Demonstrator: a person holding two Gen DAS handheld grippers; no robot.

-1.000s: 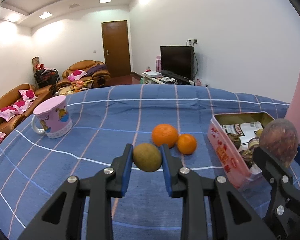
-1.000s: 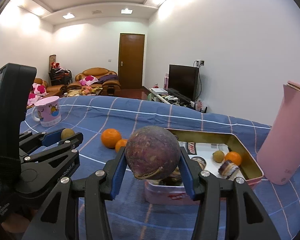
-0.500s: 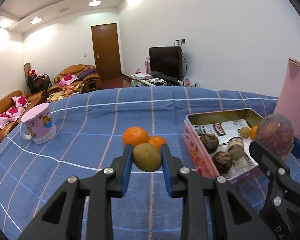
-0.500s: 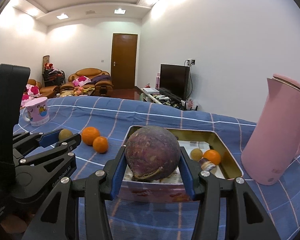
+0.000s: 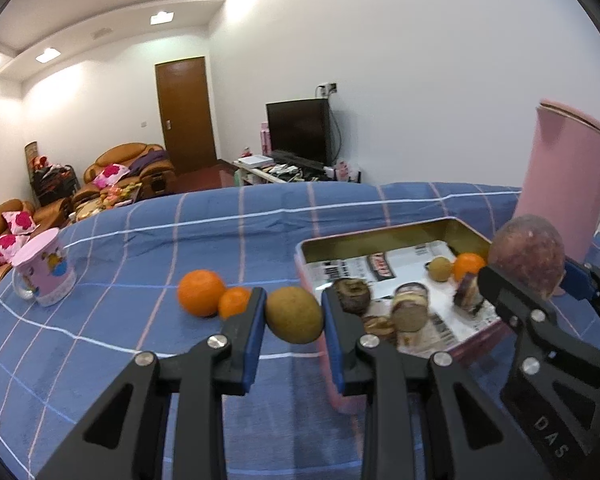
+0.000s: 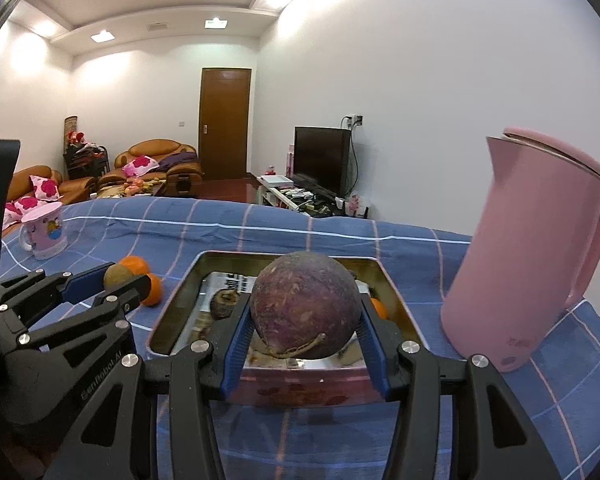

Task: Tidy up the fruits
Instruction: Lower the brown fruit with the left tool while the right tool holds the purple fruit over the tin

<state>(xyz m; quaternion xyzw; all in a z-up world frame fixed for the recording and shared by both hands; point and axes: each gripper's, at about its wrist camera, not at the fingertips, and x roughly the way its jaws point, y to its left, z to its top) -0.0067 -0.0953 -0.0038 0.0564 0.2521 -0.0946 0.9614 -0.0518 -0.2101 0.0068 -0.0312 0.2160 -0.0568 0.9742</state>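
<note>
My left gripper (image 5: 294, 316) is shut on a small brown-green round fruit (image 5: 295, 314), held above the blue cloth just left of the pink tin (image 5: 328, 384). My right gripper (image 6: 304, 322) is shut on a large purple round fruit (image 6: 305, 305), which hangs over the near part of the tin (image 6: 172, 312). Inside the tin lie several dark fruits, a small brown fruit (image 5: 440, 268) and a small orange (image 5: 466, 264) on printed paper. Two oranges (image 5: 201, 292) (image 5: 234, 301) rest on the cloth left of the tin.
A tall pink jug (image 6: 528, 268) stands close to the tin's right side. A pink mug (image 5: 44, 274) sits at the far left of the blue checked tablecloth (image 5: 140, 248). Sofas, a door and a television lie beyond the table.
Both grippers have swung right with their fruits. The tin now lies under the purple fruit and close beside the left gripper; the jug has come into fuller view.
</note>
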